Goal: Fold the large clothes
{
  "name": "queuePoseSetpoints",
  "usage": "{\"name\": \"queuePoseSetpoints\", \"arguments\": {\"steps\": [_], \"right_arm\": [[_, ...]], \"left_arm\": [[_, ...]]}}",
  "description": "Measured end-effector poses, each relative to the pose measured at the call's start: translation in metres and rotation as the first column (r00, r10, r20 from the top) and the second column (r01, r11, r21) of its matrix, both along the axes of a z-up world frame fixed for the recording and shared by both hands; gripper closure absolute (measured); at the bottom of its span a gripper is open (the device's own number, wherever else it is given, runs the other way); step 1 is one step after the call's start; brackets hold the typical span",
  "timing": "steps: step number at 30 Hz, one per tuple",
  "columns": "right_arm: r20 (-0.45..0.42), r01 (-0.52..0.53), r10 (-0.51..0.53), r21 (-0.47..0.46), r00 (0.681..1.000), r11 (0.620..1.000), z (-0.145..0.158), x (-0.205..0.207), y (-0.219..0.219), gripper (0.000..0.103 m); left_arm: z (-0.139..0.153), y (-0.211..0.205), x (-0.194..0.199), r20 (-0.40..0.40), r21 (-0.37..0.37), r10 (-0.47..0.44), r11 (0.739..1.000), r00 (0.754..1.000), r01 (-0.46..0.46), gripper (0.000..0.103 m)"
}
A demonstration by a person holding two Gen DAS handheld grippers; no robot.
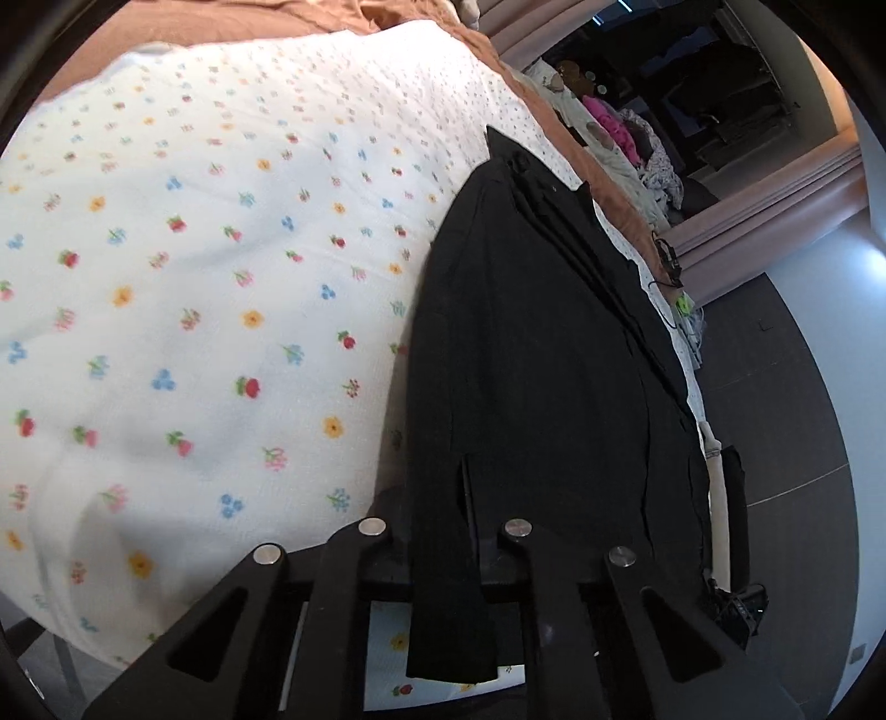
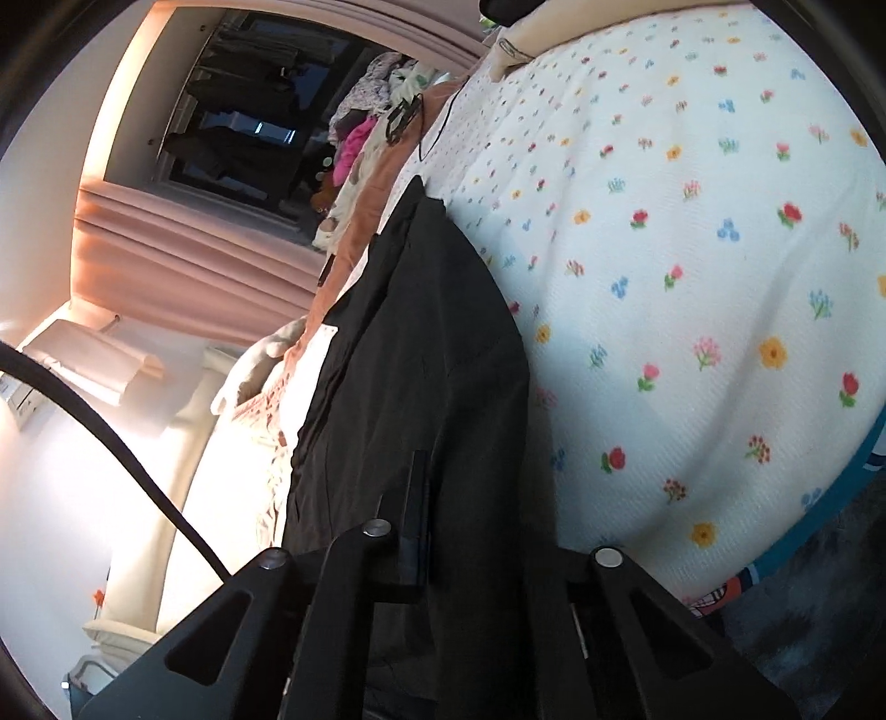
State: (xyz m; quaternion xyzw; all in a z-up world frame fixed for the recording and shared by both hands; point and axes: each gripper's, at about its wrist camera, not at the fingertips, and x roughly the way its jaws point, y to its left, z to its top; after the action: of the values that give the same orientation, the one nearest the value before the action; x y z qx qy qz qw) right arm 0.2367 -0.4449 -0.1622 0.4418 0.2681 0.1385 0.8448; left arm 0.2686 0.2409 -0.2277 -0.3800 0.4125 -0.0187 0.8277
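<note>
White bedding (image 1: 194, 277) printed with small red, blue and yellow flowers covers the bed and fills the left and centre of the left wrist view, with a brown blanket (image 1: 232, 22) along the top edge. Right of centre, a black garment (image 1: 531, 354) lies on the bedding as a long dark shape running from the upper middle down to the bottom of the frame. At the bottom centre, the left gripper (image 1: 468, 498) is clamped tight on the garment's near edge, a strip of black cloth hanging down between its arms. Further right, a pile of clothes (image 1: 614, 138) sits beyond the bed, before pink curtains (image 1: 775, 199) and dark floor. In the right wrist view, curtains (image 2: 183, 249) and a dark window (image 2: 238, 111) fill the upper left; the garment (image 2: 421, 354) runs down the centre, and the bedding (image 2: 692, 277) spreads to the right. The right gripper (image 2: 421, 498), bottom centre, is pinched fully together on the cloth.
</note>
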Motion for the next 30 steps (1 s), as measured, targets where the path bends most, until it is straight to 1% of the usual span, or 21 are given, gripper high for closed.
{"name": "queuePoseSetpoints", "arguments": {"steps": [2, 4, 9, 12, 15, 16, 20, 22, 23, 24, 25, 27, 30], "right_arm": [[0.020, -0.007, 0.007, 0.013, 1.000, 1.000, 0.012, 0.001, 0.001, 0.102], [0.032, -0.014, 0.014, 0.007, 0.999, 1.000, 0.024, -0.001, 0.005, 0.103], [0.106, -0.050, 0.052, -0.018, 0.993, 0.999, 0.073, -0.016, 0.022, 0.103], [0.142, -0.068, 0.073, -0.044, 0.987, 0.997, 0.105, -0.030, 0.030, 0.103], [0.166, -0.089, 0.097, -0.057, 0.981, 0.994, 0.123, -0.045, 0.032, 0.103], [0.181, -0.100, 0.110, -0.063, 0.977, 0.993, 0.133, -0.052, 0.034, 0.103], [0.214, -0.125, 0.138, -0.074, 0.967, 0.989, 0.151, -0.075, 0.034, 0.103], [0.227, -0.136, 0.148, -0.071, 0.962, 0.988, 0.155, -0.085, 0.031, 0.103], [0.238, -0.143, 0.156, -0.071, 0.959, 0.987, 0.162, -0.094, 0.031, 0.103], [0.243, -0.146, 0.158, -0.070, 0.957, 0.987, 0.161, -0.098, 0.029, 0.103], [0.253, -0.153, 0.166, -0.071, 0.953, 0.986, 0.167, -0.107, 0.029, 0.103], [0.266, -0.158, 0.173, -0.077, 0.948, 0.984, 0.169, -0.115, 0.027, 0.103], [0.297, -0.168, 0.187, -0.090, 0.936, 0.982, 0.182, -0.131, 0.026, 0.103]], "left_arm": [[0.006, 0.002, -0.004, 0.026, -0.016, 0.003, 1.000, 1.000, -0.003, 0.093], [0.015, 0.003, -0.006, 0.029, -0.008, 0.010, 1.000, 1.000, -0.010, 0.094], [0.047, -0.003, -0.016, 0.089, 0.003, 0.004, 1.000, 0.996, -0.004, 0.096], [0.066, -0.003, -0.030, 0.128, -0.011, 0.006, 1.000, 0.992, -0.005, 0.097], [0.085, 0.003, -0.046, 0.168, -0.017, 0.020, 1.000, 0.985, -0.018, 0.097], [0.092, 0.005, -0.053, 0.187, -0.027, 0.026, 0.999, 0.982, -0.021, 0.097], [0.117, 0.013, -0.078, 0.255, -0.085, 0.047, 0.996, 0.966, -0.026, 0.097], [0.130, 0.014, -0.089, 0.285, -0.091, 0.057, 0.995, 0.957, -0.032, 0.097], [0.135, 0.013, -0.095, 0.298, -0.096, 0.061, 0.995, 0.953, -0.034, 0.097], [0.143, 0.014, -0.103, 0.316, -0.103, 0.066, 0.994, 0.946, -0.035, 0.097], [0.148, 0.014, -0.109, 0.330, -0.105, 0.070, 0.994, 0.941, -0.037, 0.097], [0.162, 0.015, -0.124, 0.365, -0.110, 0.077, 0.993, 0.928, -0.039, 0.097], [0.180, 0.016, -0.145, 0.417, -0.112, 0.081, 0.993, 0.905, -0.037, 0.097]]}}
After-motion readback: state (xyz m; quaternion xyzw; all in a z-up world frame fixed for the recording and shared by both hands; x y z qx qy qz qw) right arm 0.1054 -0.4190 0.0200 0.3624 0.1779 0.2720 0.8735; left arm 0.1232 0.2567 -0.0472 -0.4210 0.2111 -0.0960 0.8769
